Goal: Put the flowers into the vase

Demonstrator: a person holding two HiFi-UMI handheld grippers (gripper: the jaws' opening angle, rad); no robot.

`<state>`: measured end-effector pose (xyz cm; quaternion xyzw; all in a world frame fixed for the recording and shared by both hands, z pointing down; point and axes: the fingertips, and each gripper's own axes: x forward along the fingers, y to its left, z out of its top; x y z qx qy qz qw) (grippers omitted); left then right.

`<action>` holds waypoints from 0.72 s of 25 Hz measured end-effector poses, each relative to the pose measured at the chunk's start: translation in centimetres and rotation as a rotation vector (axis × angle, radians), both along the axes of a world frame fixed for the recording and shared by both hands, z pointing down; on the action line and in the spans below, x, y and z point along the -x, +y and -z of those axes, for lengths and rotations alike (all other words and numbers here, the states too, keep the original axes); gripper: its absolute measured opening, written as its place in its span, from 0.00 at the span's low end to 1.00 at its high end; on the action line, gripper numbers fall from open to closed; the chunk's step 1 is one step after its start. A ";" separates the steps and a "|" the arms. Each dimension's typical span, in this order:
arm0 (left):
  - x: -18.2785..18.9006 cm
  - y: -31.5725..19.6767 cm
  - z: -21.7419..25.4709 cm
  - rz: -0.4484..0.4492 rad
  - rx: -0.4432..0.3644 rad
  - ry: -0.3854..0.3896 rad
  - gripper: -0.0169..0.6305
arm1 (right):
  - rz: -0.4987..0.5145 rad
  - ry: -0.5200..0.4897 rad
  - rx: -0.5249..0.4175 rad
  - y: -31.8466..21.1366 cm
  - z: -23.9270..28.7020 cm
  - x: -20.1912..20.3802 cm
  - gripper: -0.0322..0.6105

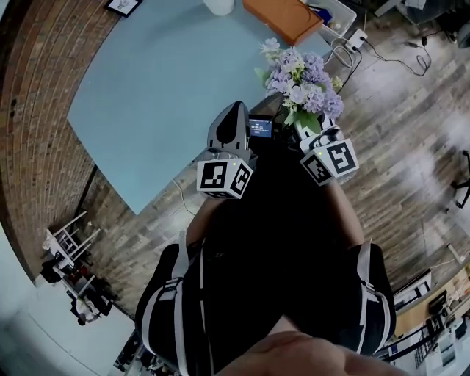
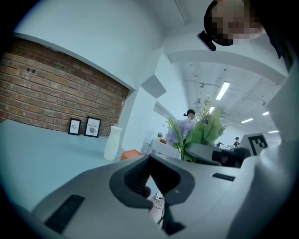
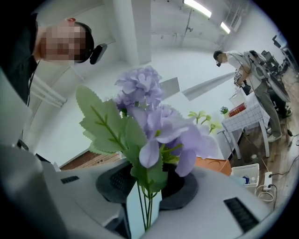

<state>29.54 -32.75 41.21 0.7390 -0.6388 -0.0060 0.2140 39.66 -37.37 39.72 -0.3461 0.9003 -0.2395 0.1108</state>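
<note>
A bunch of lilac artificial flowers (image 1: pixel 302 79) with green leaves stands upright in my right gripper (image 1: pixel 302 131), which is shut on the thin green stems (image 3: pixel 144 209). The blooms (image 3: pixel 159 126) fill the right gripper view. My left gripper (image 1: pixel 236 110) is beside it on the left, shut with nothing between its jaws (image 2: pixel 154 196). Both grippers hover off the near right edge of the blue table (image 1: pixel 161 88). The white vase (image 2: pixel 112 142) stands on the far side of the table, also at the top edge of the head view (image 1: pixel 218 6). The flowers (image 2: pixel 194 130) show at the right of the left gripper view.
An orange flat object (image 1: pixel 283 18) lies next to the vase. Two framed pictures (image 2: pixel 84 127) lean on the brick wall (image 2: pixel 51 93). A power strip and cables (image 1: pixel 352 40) lie on the wooden floor. A white bin (image 3: pixel 246 173) and a person (image 3: pixel 252 79) are beyond.
</note>
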 end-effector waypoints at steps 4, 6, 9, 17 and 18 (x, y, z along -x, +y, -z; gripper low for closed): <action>0.0 -2.2 -0.5 0.057 0.018 -0.016 0.09 | 0.030 -0.015 0.003 -3.5 -0.3 -0.5 0.26; 1.5 -4.0 -0.7 0.101 0.025 -0.007 0.09 | 0.055 -0.016 -0.005 -6.3 0.1 0.9 0.26; 3.3 -5.8 -1.1 0.152 0.013 0.015 0.09 | 0.094 -0.004 -0.041 -9.3 1.0 2.7 0.26; 9.3 -9.3 -0.9 0.281 -0.043 0.075 0.09 | 0.181 0.016 -0.136 -16.8 5.7 9.2 0.26; 10.2 -9.8 -1.1 0.298 -0.045 0.095 0.09 | 0.190 0.018 -0.152 -17.9 6.6 10.1 0.26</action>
